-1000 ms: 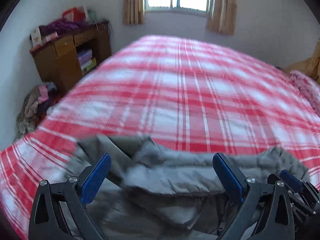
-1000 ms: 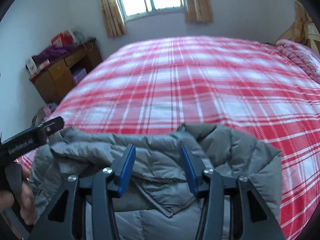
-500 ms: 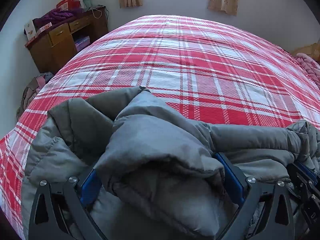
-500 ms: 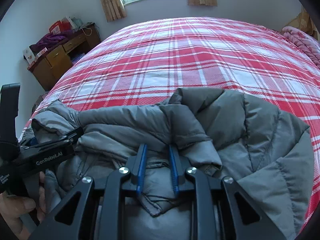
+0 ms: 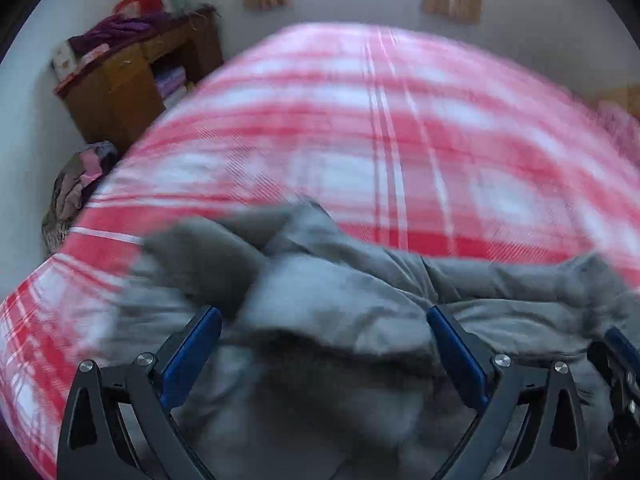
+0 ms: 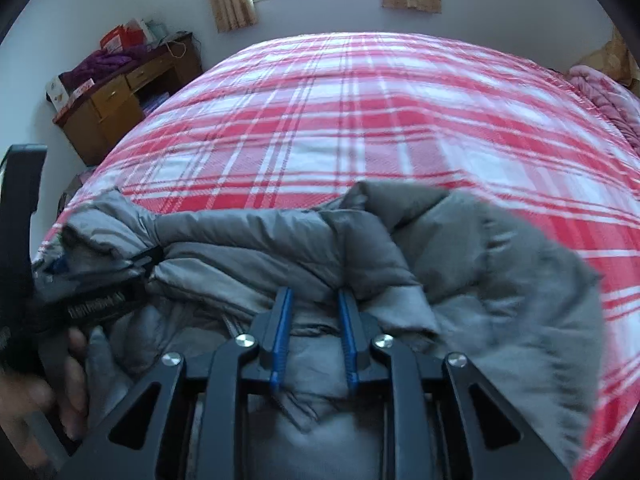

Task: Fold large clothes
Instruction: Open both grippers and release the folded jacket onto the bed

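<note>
Plaid bedspread (image 6: pixel 360 128) – puffy quilted grey jacket (image 6: pixel 460 248) (bunched), right gripper (image 6: pixel 314 300) pinching.

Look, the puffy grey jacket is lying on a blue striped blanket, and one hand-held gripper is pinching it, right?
Nearly. The blanket is red and white checked, not blue striped, as the right wrist view shows clearly. The rest holds: the grey jacket lies on it, and the right hand-held gripper is pinching a fold of it.

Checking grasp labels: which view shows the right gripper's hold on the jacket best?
Right wrist view: sharp, and the right gripper has its jaws narrowed onto a fold of the grey jacket. The left wrist view is motion-blurred and catches only that gripper's edge at lower right, grasp hidden.
</note>
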Action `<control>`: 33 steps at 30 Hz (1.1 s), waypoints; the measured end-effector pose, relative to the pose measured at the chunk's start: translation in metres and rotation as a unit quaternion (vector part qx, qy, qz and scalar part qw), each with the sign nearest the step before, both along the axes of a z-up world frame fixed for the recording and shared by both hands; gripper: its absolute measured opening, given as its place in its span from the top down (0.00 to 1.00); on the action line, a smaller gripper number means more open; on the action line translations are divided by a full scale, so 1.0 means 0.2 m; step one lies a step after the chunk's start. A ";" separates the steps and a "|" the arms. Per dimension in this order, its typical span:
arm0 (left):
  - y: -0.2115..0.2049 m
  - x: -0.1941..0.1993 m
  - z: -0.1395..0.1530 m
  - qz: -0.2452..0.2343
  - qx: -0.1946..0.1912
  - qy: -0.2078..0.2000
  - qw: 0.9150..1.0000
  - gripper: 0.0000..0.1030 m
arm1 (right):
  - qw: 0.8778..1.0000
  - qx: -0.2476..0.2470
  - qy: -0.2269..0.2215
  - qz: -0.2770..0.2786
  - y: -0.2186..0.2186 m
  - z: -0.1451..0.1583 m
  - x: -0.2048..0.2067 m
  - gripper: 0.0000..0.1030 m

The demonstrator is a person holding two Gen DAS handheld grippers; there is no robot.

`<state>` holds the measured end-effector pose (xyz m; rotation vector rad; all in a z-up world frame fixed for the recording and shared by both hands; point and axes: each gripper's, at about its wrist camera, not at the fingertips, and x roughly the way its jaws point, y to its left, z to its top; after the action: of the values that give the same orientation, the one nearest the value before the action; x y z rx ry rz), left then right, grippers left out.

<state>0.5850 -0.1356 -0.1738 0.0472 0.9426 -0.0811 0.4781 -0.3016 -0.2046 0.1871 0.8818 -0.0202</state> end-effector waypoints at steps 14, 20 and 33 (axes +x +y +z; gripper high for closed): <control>0.83 -1.31 -0.09 -0.021 0.073 -0.022 0.997 0.01 | 0.998 0.024 -0.010 -0.064 -0.32 0.02 -1.48 0.21; 0.94 -1.65 -0.20 -0.024 0.083 -0.020 0.996 0.01 | 0.996 0.039 -0.008 -0.082 -0.27 -0.04 -1.88 0.21; 1.14 -1.91 -0.30 -0.007 0.029 0.013 0.999 0.01 | 0.996 0.063 0.004 -0.068 -0.11 -0.14 -2.25 0.39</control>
<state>0.2040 0.0915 -0.2338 0.1076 0.9716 -0.0678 0.0288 -0.3230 -0.2336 0.3639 0.8778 -0.0921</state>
